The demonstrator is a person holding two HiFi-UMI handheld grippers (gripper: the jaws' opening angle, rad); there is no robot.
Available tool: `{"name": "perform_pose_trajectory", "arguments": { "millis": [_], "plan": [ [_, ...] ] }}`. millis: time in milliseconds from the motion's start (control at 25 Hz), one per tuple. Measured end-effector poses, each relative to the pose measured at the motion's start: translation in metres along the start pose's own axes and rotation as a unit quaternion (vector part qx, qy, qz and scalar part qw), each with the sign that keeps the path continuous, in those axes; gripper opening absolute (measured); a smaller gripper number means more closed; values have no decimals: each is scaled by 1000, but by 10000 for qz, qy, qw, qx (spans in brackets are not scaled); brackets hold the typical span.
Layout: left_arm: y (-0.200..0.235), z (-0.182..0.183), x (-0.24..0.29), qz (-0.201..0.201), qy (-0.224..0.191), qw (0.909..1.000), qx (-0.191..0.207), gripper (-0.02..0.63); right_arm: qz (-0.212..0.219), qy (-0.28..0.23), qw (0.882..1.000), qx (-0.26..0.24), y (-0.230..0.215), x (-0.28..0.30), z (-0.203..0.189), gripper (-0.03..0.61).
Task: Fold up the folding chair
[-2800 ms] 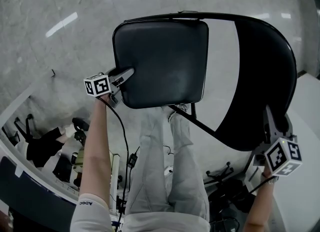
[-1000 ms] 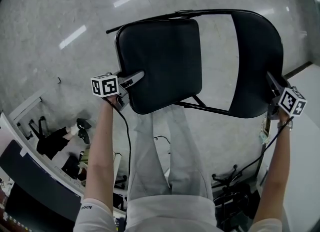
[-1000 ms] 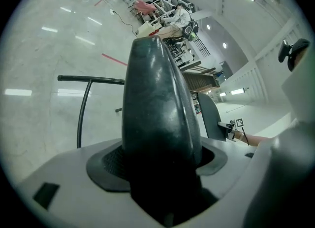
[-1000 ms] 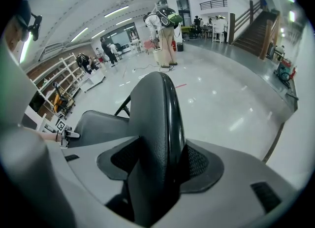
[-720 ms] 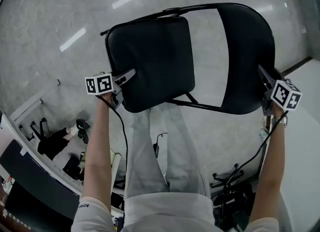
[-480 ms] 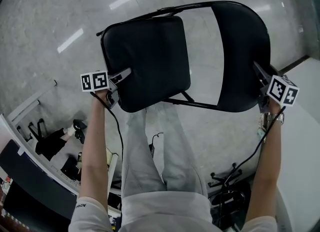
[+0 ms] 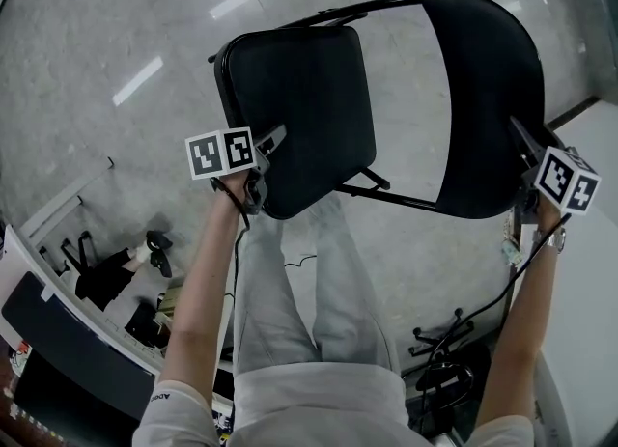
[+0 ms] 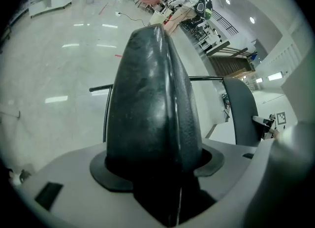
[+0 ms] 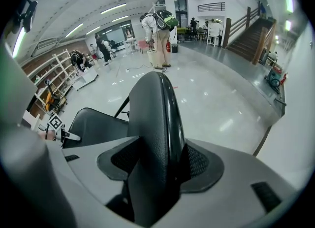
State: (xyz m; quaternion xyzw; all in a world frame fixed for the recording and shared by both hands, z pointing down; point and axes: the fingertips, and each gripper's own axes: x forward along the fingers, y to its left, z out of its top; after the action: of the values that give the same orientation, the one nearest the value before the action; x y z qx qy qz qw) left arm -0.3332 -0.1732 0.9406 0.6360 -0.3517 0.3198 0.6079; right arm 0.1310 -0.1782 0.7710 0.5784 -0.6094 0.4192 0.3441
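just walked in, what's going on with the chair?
A person is working a black folding chair with two handheld grippers. The left gripper clamps the seat edge, its jaws having just been closing on it; the right gripper grips the backrest. Seat and backrest stand apart: not yet folded.

Black folding chair [image 7: 319, 69] unfolded; padded seat [image 7: 290, 126] left, curved backrest [image 7: 488, 88] right.

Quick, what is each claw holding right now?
Left claw: has just been closing, now gripping the seat.
Right claw: closed on the backrest.
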Motion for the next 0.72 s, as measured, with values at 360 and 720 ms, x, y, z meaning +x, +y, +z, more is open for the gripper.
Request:
{"name": "perform_pose_trajectory", "arguments": {
  "millis": [360, 720],
  "plan": [
    [-77, 4, -3, -392, -113, 9992, 2, 255, -232, -19, 9997, -91, -14, -30, 15, 235],
    [-166, 6, 3, -728, -222, 9971, -26, 179, -390, -70, 9991, -150, -20, -63, 29, 235]
  ]
}}
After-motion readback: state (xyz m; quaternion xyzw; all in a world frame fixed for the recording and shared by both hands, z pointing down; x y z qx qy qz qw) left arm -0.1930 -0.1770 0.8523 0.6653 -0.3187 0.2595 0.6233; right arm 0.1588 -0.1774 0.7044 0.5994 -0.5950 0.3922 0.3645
